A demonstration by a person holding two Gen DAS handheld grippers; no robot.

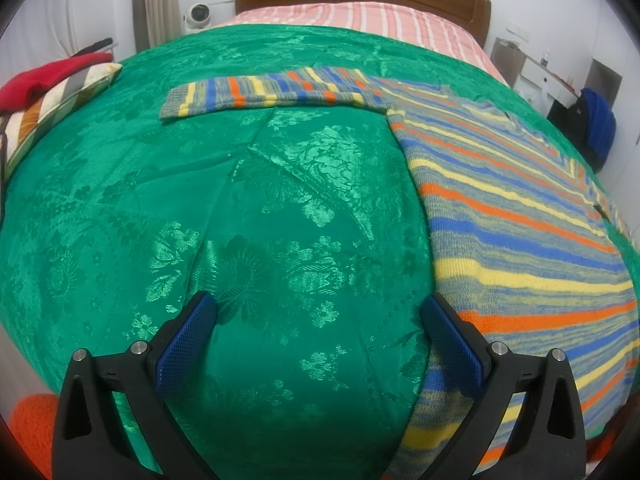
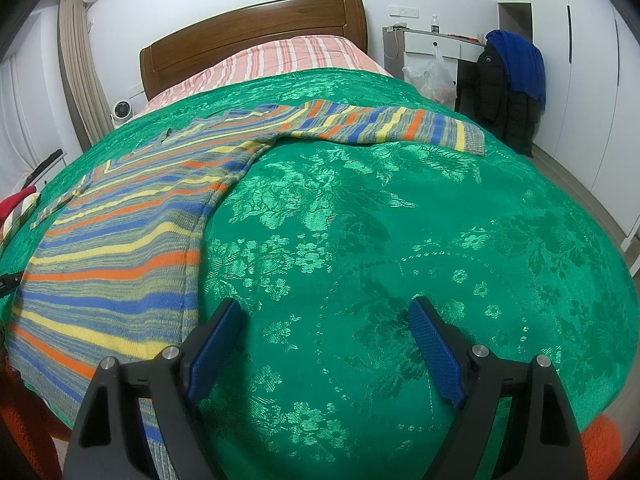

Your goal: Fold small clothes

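A striped knitted sweater [image 1: 520, 216] in orange, blue, yellow and grey lies flat on a green bedspread [image 1: 248, 208], one sleeve [image 1: 272, 94] stretched out to the left. In the right wrist view the same sweater [image 2: 120, 240] fills the left side, its other sleeve [image 2: 384, 124] reaching right. My left gripper [image 1: 320, 312] is open above the bedspread, its right finger over the sweater's left hem edge. My right gripper [image 2: 326, 316] is open too, just right of the sweater's side edge, with only green cloth between its fingers.
A wooden headboard [image 2: 256, 36] and pink striped sheet [image 2: 288, 60] lie beyond. A striped cushion with a red cloth [image 1: 48, 92] sits at the bed's left. A white desk [image 2: 436, 42], plastic bag and dark jackets on a chair [image 2: 508, 84] stand at the right.
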